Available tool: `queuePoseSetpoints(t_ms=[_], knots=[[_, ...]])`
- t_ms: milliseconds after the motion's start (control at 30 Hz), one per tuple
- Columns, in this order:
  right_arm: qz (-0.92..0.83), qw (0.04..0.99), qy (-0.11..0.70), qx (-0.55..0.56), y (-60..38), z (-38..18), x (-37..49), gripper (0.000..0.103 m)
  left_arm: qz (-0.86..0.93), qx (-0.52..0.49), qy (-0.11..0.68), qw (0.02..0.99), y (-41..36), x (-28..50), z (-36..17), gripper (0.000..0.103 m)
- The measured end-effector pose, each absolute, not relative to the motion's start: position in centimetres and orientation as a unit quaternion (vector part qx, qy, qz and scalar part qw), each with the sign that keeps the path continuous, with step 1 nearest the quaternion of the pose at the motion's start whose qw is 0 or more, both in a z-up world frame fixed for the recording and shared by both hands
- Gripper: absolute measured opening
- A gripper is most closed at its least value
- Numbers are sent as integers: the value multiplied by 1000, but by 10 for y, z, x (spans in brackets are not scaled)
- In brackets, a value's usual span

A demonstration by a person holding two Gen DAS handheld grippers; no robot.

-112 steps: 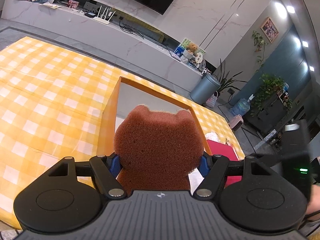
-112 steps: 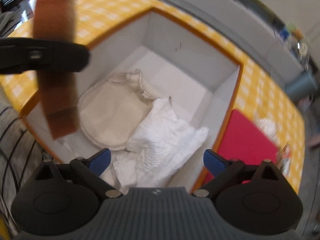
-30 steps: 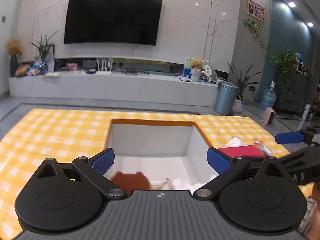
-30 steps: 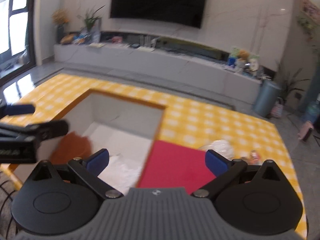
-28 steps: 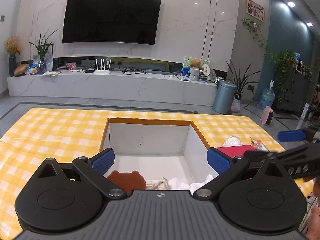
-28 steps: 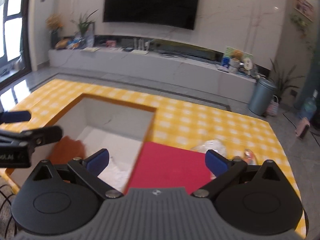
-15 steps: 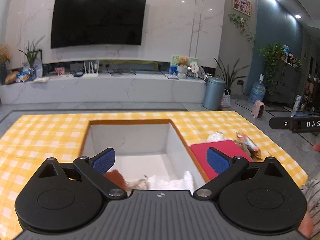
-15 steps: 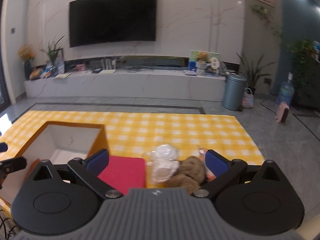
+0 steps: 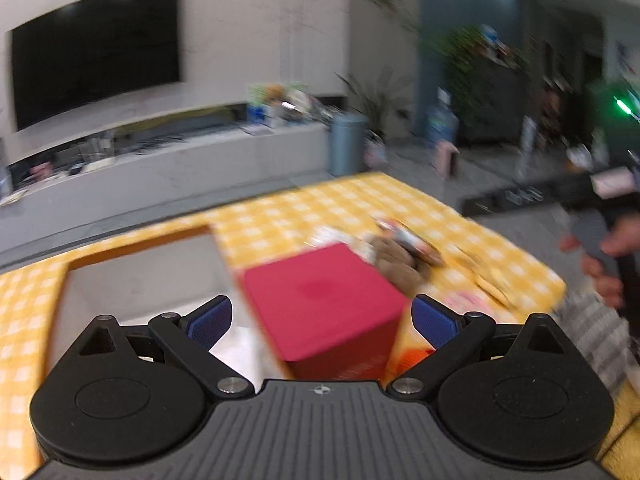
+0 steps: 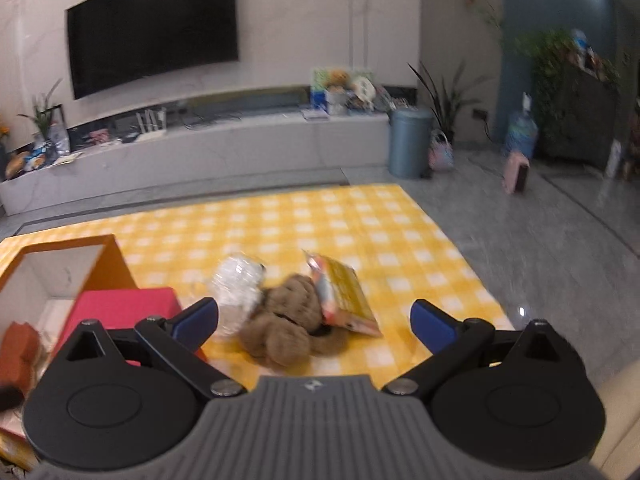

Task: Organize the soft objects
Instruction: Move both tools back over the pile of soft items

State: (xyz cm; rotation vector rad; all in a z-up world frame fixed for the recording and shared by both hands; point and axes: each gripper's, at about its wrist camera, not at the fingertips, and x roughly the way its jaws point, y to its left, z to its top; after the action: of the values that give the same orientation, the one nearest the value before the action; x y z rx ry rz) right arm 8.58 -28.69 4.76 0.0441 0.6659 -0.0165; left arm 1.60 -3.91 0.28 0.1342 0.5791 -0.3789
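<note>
Two grippers, both empty, fingers spread. Step in hand — reach for next soft item. Right gripper [image 10: 314,318] faces brown plush [image 10: 286,320] at 12 o'clock on bench [image 10: 360,232]; box [image 10: 60,264] at 10 o'clock. Left gripper [image 9: 322,320] over red block [image 9: 324,300]. Next — likely straddle plush, avoid snack packet [image 10: 344,296].

You have two boxes on the checked cloth — one open orange box [image 10: 64,264] with white walls and one red box [image 10: 124,304] beside it. Inside the open one you can see one brown sponge [image 10: 18,350]. Loose on the cloth — one brown plush toy [image 10: 284,320], one crumpled clear plastic item [image 10: 238,284], and one yellow snack packet [image 10: 344,296] leaning on the plush.
</note>
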Motion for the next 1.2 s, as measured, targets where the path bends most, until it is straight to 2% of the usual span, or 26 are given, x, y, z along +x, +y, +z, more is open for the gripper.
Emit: queuePoseSetpoints(t_ms=[367,600,967,1067,1200], knots=[[2,908,417,54,-308,-13,113,100,-258,138,386,875,-128,31,-50,103],[-39,894,447,18,-304,-38,125,100,-268,137,468,831,-149,60,-78,103],[-50,885,461,33,-315,-48,129,100,-214,86,561,795,-155,97,-104,103],[-48,886,461,34,-315,-48,128,100,-195,91,566,796,-160,99,-113,95],[-48,885,461,35,-315,-48,128,100,-182,79,572,796,-162,105,-121,91]])
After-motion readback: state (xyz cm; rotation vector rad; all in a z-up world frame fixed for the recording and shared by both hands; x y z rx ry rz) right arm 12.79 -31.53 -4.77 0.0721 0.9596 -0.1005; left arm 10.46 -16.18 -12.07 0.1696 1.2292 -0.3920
